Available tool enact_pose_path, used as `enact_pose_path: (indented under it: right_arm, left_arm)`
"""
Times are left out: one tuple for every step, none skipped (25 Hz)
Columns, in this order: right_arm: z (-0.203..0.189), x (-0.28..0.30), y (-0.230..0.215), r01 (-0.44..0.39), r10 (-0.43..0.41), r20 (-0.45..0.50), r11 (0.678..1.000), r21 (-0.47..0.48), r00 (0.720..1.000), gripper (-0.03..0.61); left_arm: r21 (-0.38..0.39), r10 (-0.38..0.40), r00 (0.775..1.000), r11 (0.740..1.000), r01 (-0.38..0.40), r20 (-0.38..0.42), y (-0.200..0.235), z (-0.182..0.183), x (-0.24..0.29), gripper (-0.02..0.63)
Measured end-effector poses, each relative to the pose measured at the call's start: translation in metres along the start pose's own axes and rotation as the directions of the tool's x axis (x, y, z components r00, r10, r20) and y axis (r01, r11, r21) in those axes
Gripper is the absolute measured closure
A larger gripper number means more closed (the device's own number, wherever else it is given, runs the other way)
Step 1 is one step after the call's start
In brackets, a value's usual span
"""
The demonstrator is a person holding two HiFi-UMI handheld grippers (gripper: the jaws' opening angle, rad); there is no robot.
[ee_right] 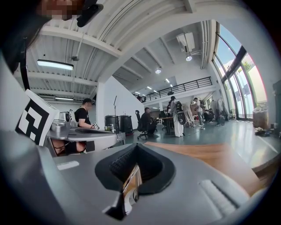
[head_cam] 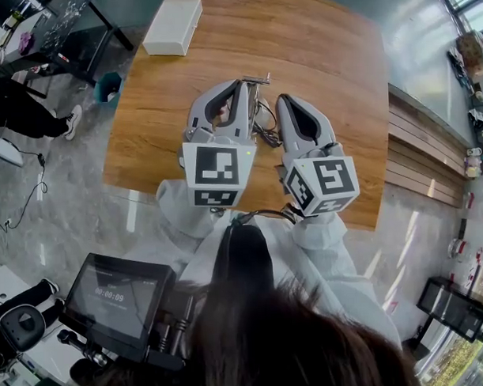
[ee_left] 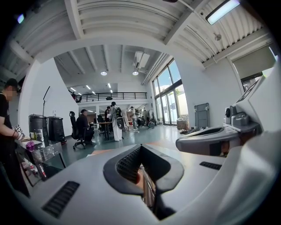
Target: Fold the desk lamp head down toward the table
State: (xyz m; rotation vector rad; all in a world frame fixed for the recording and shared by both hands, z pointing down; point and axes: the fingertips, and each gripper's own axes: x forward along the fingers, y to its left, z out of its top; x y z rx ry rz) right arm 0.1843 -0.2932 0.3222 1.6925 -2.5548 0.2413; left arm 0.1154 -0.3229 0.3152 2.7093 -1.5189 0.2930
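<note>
Wooden table (head_cam: 325, 82) sits under the left gripper (head_cam: 247, 83) and right gripper (head_cam: 283, 100), fingers pressed together, holding nothing. No lamp shows; folding seems not begun. Next, find it.

Bright daylight from tall windows (ee_left: 169, 94) and ceiling strips; fisheye-warped edges, near foreground blurred.

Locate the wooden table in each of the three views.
Head view: the wooden table fills the upper middle of the picture.
Left gripper view: only a thin orange strip, just below centre.
Right gripper view: a brown wedge, right of centre and low.
Shared landmark: the person in black, on the left in all three.
</note>
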Motion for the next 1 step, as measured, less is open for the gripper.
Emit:
enact_pose_path:
  right_arm:
    - [-0.0006, 0.0003, 0.0003, -0.001, 0.001, 0.0, 1.0, 0.0, 1.0, 0.578]
  left_arm:
    - [-0.001, 0.001, 1.0, 1.0, -0.001, 0.0, 0.0003, -0.0009, -0.0002, 0.612]
